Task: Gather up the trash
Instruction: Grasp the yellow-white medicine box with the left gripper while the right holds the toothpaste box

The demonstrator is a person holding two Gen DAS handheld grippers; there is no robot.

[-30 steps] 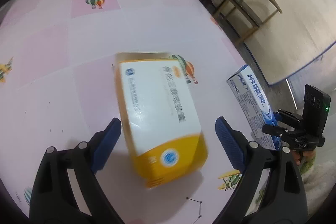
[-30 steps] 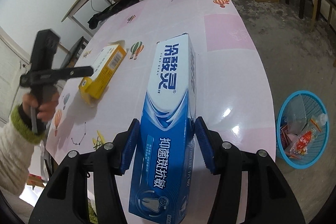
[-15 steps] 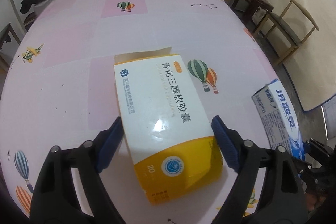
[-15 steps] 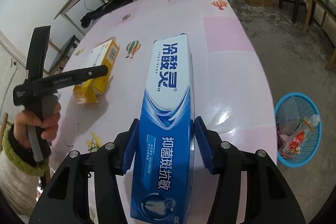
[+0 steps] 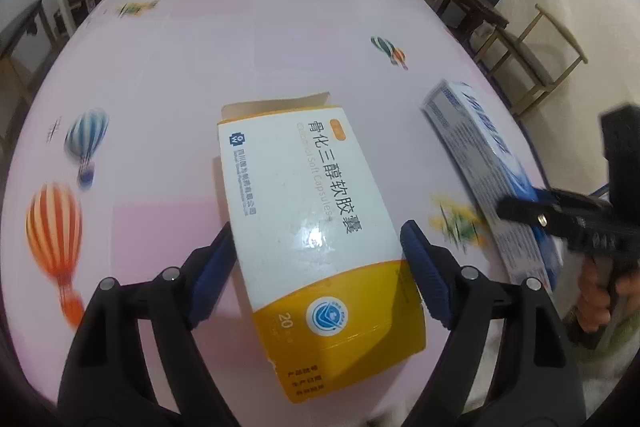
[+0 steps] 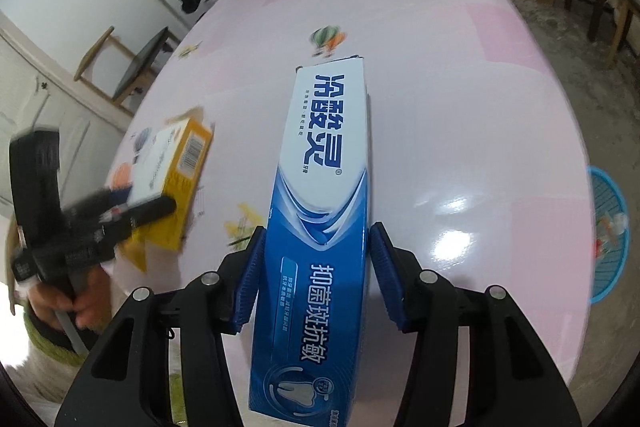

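Item one: my left gripper (image 5: 316,259), blue-padded jaws set either side of the yellow-and-white capsule box (image 5: 312,223). The jaws have just been closing in on it, and both pads now lie against the box's long sides, so I read this as a grip. The box points away from the camera, its open flap (image 5: 276,105) at the far end, yellow band nearest me. From the right wrist view the same box (image 6: 172,171) appears tilted, with the left gripper's finger across its near end; I cannot tell whether the box rests on the table or is lifted off it.

Item two: my right gripper (image 6: 314,267), jaws clamped on the blue-and-white toothpaste carton (image 6: 324,211). The pads press on its two long sides about midway along. The carton runs lengthwise away from the camera, white end farthest, blue end under the lens. In the left wrist view it (image 5: 480,163) lies to the right of the capsule box, apart from it, blurred.

Item three: pink tablecloth (image 5: 168,75) printed with hot-air balloons (image 5: 54,239), covering a rounded table.

Item four: blue plastic basket (image 6: 608,227) on the floor beyond the table's right edge, holding some wrappers; contents too small for me to identify.

Item five: wooden chair (image 5: 532,55) beyond the table's far right side.
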